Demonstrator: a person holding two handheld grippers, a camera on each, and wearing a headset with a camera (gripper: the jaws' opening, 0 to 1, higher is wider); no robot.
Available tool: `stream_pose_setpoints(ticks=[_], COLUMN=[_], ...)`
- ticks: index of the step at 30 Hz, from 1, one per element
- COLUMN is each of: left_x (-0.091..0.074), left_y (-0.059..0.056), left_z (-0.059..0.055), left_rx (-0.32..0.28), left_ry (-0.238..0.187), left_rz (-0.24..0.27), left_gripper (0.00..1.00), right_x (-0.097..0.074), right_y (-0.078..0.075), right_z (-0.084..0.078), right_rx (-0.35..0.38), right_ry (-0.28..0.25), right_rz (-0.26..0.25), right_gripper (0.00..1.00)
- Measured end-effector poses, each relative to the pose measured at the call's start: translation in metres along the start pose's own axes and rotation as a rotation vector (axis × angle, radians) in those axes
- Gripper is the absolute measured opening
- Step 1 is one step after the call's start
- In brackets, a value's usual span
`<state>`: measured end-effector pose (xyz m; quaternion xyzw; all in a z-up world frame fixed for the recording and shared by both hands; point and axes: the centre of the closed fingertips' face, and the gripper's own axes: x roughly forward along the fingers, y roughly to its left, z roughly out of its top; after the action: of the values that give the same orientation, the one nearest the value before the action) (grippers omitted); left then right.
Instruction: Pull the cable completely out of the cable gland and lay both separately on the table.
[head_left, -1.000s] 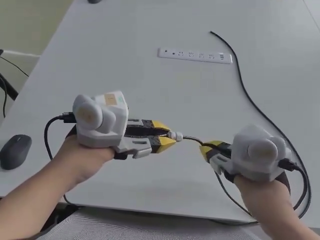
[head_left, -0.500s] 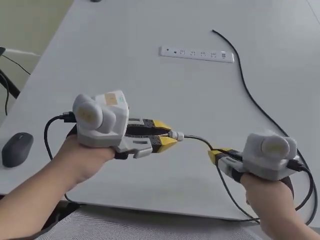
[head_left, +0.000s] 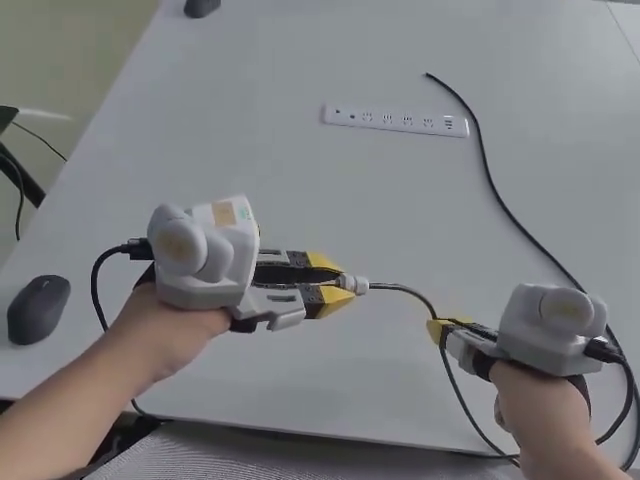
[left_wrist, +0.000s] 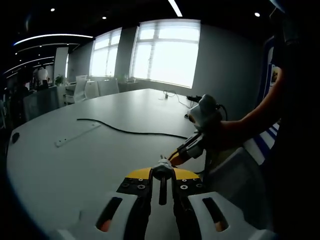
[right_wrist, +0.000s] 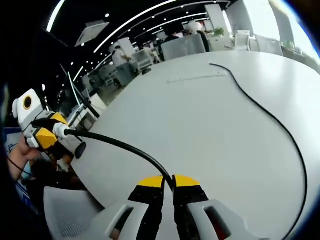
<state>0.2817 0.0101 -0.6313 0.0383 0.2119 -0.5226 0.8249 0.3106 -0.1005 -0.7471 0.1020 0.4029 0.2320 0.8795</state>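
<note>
While the cable gland (head_left: 355, 286) sits clamped between the yellow tips of the left hand-held gripper (head_left: 338, 285), the black cable (head_left: 405, 291) runs out of its nose in a shallow arc. It ends at the right hand-held gripper (head_left: 441, 329), whose jaws are pinched shut on it a little to the right of the gland. Both are held in the air over the near edge of the desk (head_left: 300, 190), so neither part lies on the surface yet. The left jaws hide how much cable is inside the gland, but I judge the pull to be about midway.

The main risk is the cable sliding through the right jaws instead of through the gland. The hold is on a thin, smooth, round jacket, and a tight seal would resist. A pull off the gland's axis could bind the cable at the seal. It could also twist the small gland out of the left tips, and it would then fall past the desk edge just below. If the end frees suddenly, the right hand may jerk away and whip the loose tail.

Left of the gland, a dark mouse (head_left: 38, 308) rests near the desk edge. Beyond the gland lies a white power strip (head_left: 395, 119), with a long black lead (head_left: 500, 205) curving past it on the right.
</note>
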Motion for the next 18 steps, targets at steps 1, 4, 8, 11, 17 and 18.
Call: stream_pose_setpoints(ticks=[1,4,8,11,17,18], left_x=[0.000,-0.001,-0.001,-0.001,-0.001,-0.001], left_y=[0.000,0.002,0.005,0.007,0.008,0.007], left_z=[0.000,0.000,0.000,0.002,0.004,0.004], left_rx=[0.000,0.000,-0.002,0.001,-0.011,-0.013], left_ry=[0.000,0.000,0.005,0.000,-0.007,-0.009], left_rz=[0.001,0.005,0.010,0.014,0.020,0.018], left_gripper=[0.15,0.15,0.15,0.15,0.15,0.15], right_x=[0.000,0.000,-0.002,-0.003,-0.007,-0.008], right_y=[0.000,0.002,0.001,0.004,0.013,0.015], right_z=[0.000,0.000,0.002,0.002,0.007,0.009], right_rx=[-0.002,-0.019,-0.097,-0.163,-0.278,-0.319], right_ry=[-0.002,-0.002,0.001,0.009,-0.002,-0.005], right_rz=[0.001,0.007,-0.011,-0.018,-0.021,-0.019], right_gripper=[0.01,0.01,0.02,0.02,0.04,0.04])
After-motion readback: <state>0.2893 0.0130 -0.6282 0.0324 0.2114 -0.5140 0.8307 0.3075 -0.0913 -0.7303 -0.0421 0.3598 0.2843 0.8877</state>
